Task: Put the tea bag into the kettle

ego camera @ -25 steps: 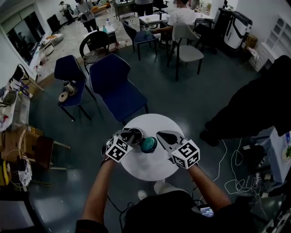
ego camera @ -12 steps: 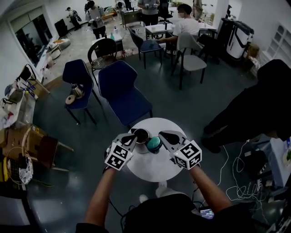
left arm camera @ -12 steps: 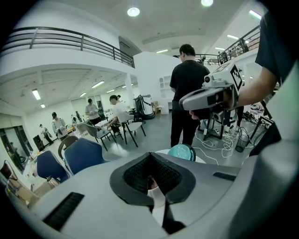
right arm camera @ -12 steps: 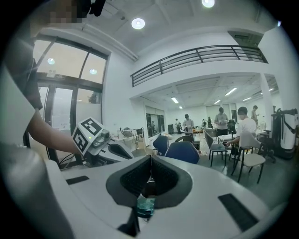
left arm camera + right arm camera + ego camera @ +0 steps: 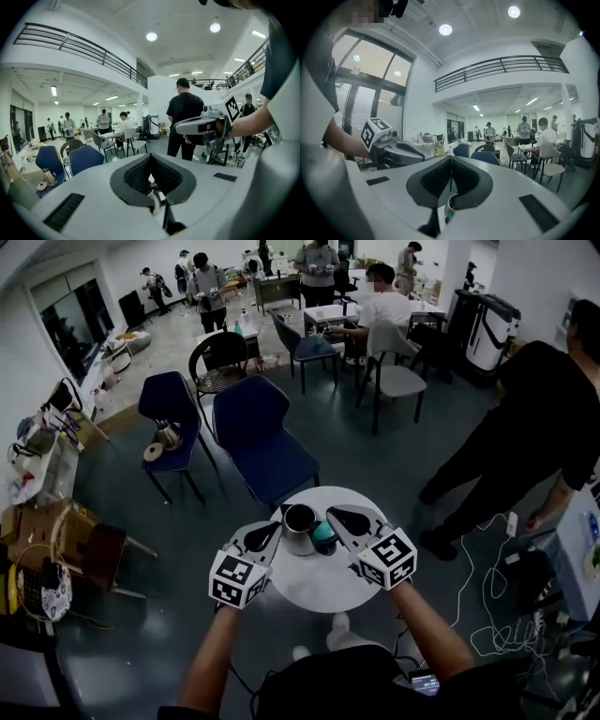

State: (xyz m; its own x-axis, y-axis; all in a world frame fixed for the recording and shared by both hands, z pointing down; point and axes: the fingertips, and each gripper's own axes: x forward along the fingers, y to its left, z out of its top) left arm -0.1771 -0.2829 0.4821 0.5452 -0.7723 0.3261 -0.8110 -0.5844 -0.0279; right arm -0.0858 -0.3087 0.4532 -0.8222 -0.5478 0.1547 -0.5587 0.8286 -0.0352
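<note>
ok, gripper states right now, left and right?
Left gripper: jaws together, nothing clearly held between them.
Right gripper: jaws together, nothing clearly held between them.

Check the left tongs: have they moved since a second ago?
Yes. The left tongs have pulled back from over the kettle, toward the near-left edge of the table.

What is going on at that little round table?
A person holds a gripper in each hand over a small white table. An open kettle stands on it, with a teal lid beside it. The left gripper and right gripper hover on either side, both with jaws together. No tea bag shows in any view.
</note>
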